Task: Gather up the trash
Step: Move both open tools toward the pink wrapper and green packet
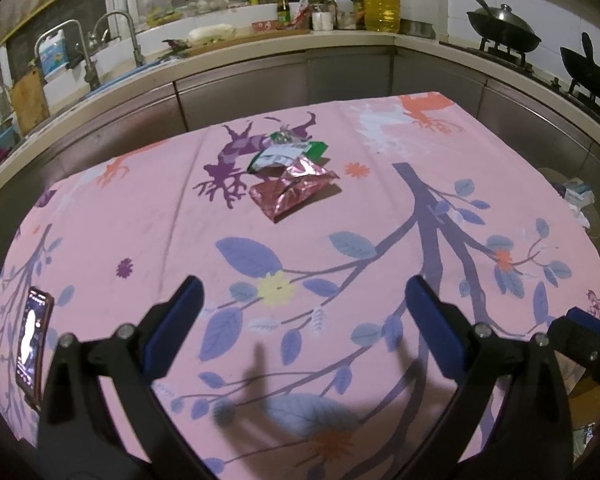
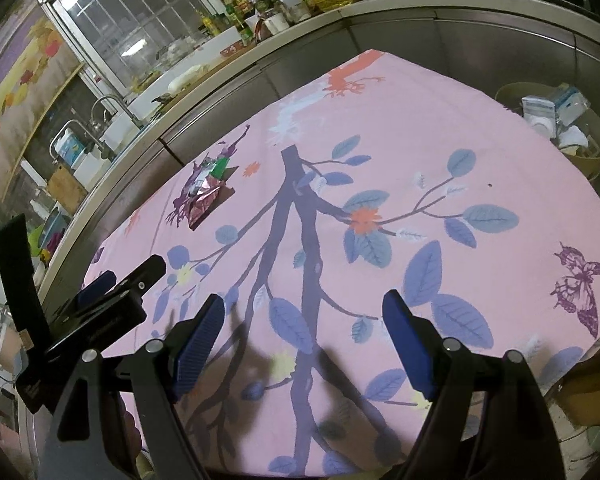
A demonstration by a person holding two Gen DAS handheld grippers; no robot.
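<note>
A crumpled pink foil wrapper (image 1: 292, 192) and a green-and-white wrapper (image 1: 286, 152) lie together on the far middle of the pink floral tablecloth (image 1: 380, 200). In the right wrist view the pink wrapper (image 2: 204, 204) and green wrapper (image 2: 219, 168) lie at the far left. My left gripper (image 1: 304, 292) is open and empty, held above the near part of the table, well short of the wrappers. My right gripper (image 2: 304, 310) is open and empty, over the near edge. The left gripper (image 2: 116, 288) shows at its left.
A phone (image 1: 32, 344) lies at the table's left edge. A round bin (image 2: 556, 128) holding white packaging stands beyond the table's right side. A kitchen counter (image 1: 284, 44) with sink, bottles and woks runs behind the table.
</note>
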